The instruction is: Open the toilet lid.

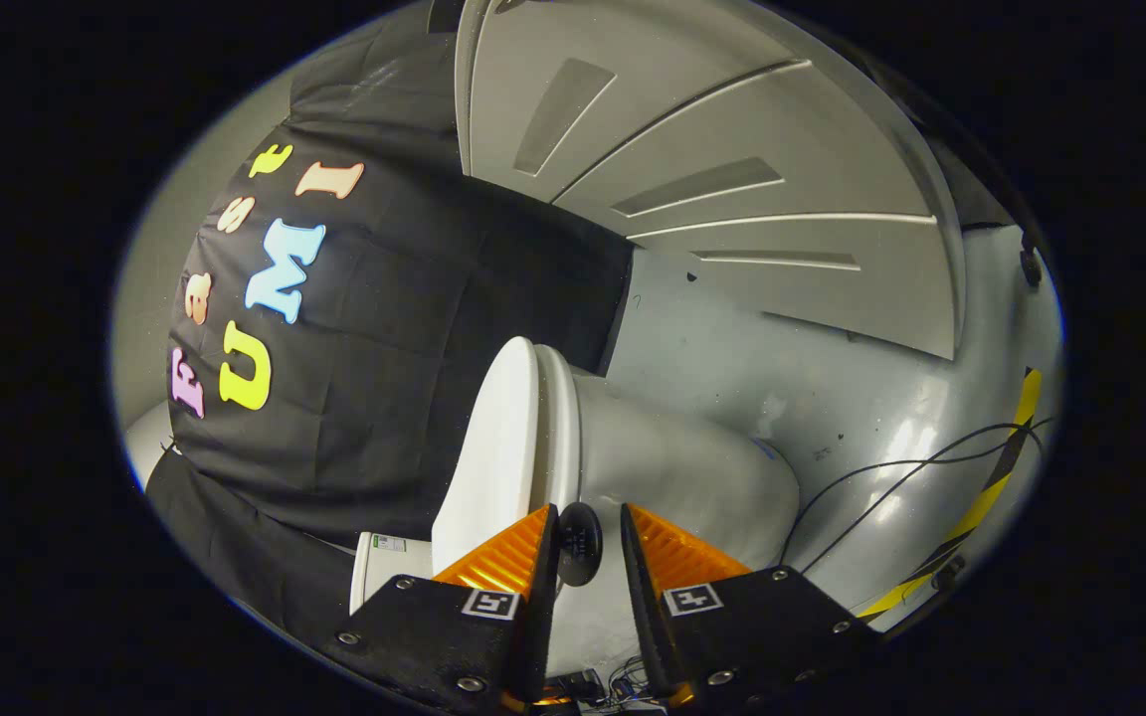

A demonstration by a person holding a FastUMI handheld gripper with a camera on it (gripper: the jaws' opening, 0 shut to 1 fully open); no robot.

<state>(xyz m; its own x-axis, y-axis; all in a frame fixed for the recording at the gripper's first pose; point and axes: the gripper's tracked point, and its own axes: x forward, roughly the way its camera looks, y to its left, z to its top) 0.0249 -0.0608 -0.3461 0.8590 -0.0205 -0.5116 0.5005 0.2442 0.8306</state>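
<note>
The view is rolled on its side. A white toilet stands just ahead of my fingers, its lid lying flat against the seat on the grey-white bowl. A small black round knob sits at the lid's edge, between my fingers. My gripper is open by a narrow gap. The knob touches the finger on the lid side, and a small gap shows to the other finger. The white cistern peeks out beside the lid, next to the lid-side finger.
Beyond the bowl lies a glossy grey floor with black cables and a yellow-black tape strip. A grey panelled door stands further off. Black cloth wall hangs behind the lid.
</note>
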